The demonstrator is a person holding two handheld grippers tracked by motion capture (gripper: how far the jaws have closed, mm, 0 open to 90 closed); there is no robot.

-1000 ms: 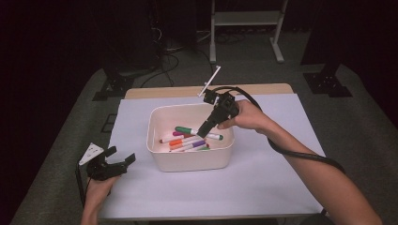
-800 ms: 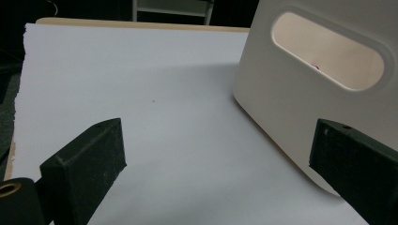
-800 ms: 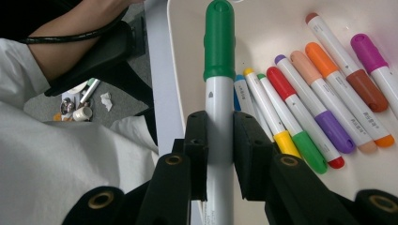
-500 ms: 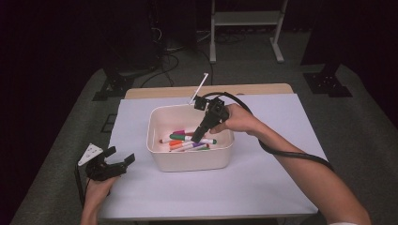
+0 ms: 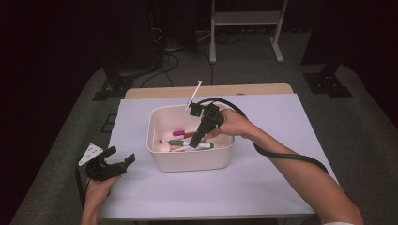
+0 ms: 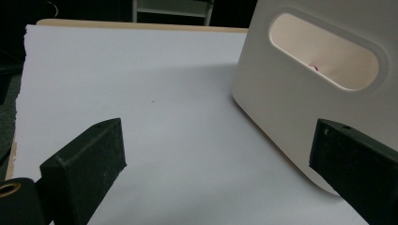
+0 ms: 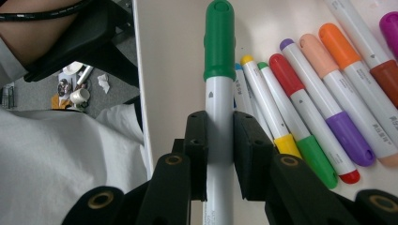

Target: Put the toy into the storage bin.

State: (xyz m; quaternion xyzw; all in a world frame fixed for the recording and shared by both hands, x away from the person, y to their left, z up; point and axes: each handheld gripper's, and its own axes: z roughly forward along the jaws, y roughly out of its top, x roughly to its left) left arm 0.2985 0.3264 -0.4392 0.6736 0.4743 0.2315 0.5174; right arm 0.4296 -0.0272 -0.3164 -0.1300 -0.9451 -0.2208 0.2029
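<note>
Item one: green-capped marker (image 7: 219,84), white barrel, green cap. We record it clamped between the pads of the right gripper (image 7: 219,140), whose jaws are clenched on the barrel just below the cap. In the high view the right gripper (image 5: 199,136) dips into the white bin (image 5: 159,161), and the marker it holds sits low inside, above the markers already lying there.

Item two: the white bin, our landmark for all that follows. It is a rounded rectangular tub with an oval handle cut-out in its end wall, seen in the left gripper view (image 6: 281,108). It stands on the middle of the white sheet (image 5: 281,122).

Item three: loose markers (image 7: 319,103) on the bin floor. We count caps in green, red, purple, peach, orange and magenta, lying side by side and roughly parallel, beside the held marker. In the high view we note them as a cluster (image 5: 180,140) towards the bin's near side.

Item four: left gripper (image 5: 112,164), well apart from the bin, to its left on the sheet, near the front corner. In its own view the two black jaws stand wide, released, with nothing between them, the bin's end wall ahead.

Item five: white sheet, covering a wooden table (image 5: 211,90) whose bare edge shows beyond the bin.

Item six: white stick (image 5: 194,95), rising aslant behind the bin's far rim.
</note>
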